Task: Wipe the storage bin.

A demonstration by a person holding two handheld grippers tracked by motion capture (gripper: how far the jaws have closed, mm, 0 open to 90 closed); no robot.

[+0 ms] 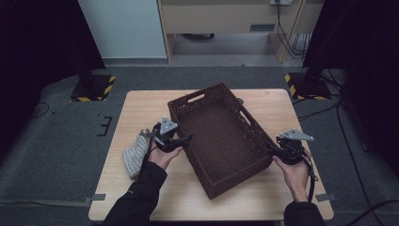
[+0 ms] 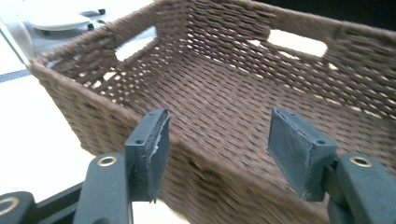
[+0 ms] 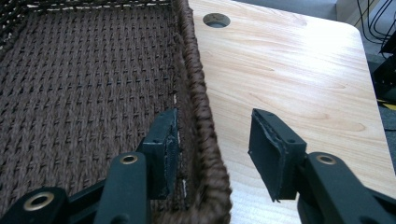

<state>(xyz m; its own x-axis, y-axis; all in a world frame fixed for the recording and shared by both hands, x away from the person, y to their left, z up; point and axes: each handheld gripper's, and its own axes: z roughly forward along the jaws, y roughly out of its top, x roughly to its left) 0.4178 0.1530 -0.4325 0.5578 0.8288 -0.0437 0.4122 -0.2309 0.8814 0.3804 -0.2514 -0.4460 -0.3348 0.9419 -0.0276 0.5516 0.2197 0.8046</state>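
Brown basket (image 1: 221, 141) mid-frame on table (image 1: 141, 108), left gripper (image 1: 181, 141) and right gripper (image 1: 273, 149) straddling opposite rims, jaws apart, gripping nothing.

A lab – hazard-taped stand bases (image 1: 93, 88), trailing cables (image 1: 288, 29).

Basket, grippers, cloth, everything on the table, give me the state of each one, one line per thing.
Woven basket: upright on the table, nothing inside, turned askew to the table's edges.
Left gripper: open, jaws astride the basket's near wall, pads not pressing.
Right gripper: open, jaws astride the basket's rim, one inside, one outside.
Striped cloth: crumpled, lying on the table beside the left hand.
Table: wooden, bearing the basket and cloth.
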